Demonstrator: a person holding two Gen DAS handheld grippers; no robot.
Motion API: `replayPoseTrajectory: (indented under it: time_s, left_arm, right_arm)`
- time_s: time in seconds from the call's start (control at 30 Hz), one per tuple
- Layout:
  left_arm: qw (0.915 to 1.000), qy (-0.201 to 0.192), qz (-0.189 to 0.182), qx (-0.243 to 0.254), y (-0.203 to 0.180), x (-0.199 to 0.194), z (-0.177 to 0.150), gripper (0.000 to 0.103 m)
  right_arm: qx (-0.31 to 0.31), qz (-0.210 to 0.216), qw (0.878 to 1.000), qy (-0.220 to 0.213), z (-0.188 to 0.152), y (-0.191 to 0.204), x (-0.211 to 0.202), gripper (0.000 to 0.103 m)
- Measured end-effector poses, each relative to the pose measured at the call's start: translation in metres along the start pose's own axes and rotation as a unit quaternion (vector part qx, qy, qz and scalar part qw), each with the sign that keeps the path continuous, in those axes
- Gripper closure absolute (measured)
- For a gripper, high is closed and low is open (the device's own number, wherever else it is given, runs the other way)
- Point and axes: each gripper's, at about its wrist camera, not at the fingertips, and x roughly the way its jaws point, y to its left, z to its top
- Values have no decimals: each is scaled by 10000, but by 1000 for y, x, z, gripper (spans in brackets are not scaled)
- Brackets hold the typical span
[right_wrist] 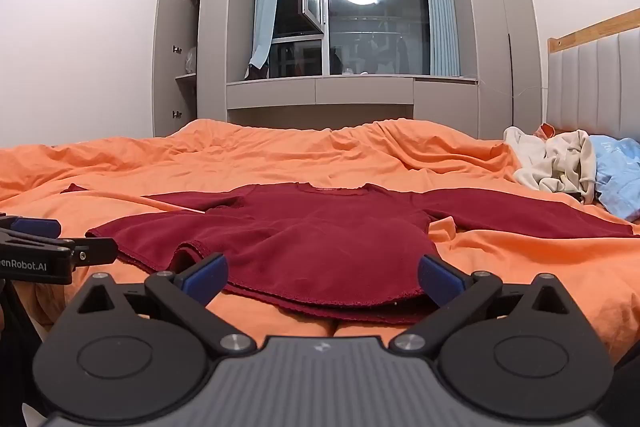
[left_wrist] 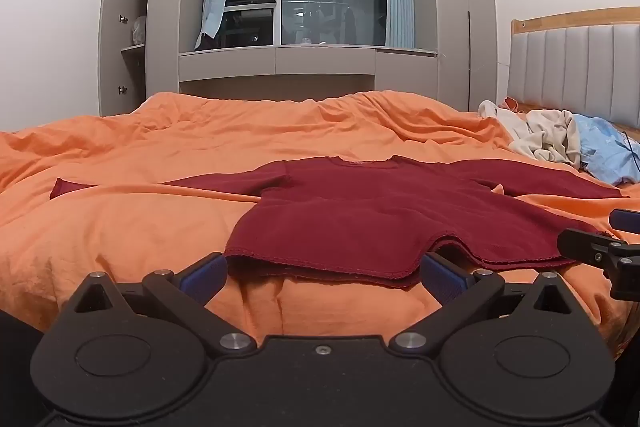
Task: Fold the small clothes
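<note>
Hem of dark red long-sleeved top (left_wrist: 360, 223) facing both grippers.
Left gripper (left_wrist: 322, 273) and right gripper (right_wrist: 322, 273) gape wide, empty, just short of hem; sleeves run crosswise.

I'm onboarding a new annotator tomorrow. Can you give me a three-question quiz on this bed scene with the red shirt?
1. True or false: the dark red shirt lies spread out on the orange bedcover with both sleeves out to the sides.
2. Multiple choice: the left gripper and right gripper are (A) both open at the shirt's near hem, (B) both shut on a sleeve, (C) one open, one shut on the collar.
3. Fill in: the pile of cream and light blue clothes sits near the bed's ____.

Key: 1 true; 2 A; 3 headboard.
</note>
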Motion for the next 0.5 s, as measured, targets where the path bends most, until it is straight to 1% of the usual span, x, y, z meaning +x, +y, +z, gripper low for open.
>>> replayPoseTrajectory:
  time_s: [0.5]
  left_arm:
    - [10000, 23, 5, 5, 0, 0, 0, 1]
  right_arm:
    - [-11, -6, 10000, 31, 2, -1, 1, 0]
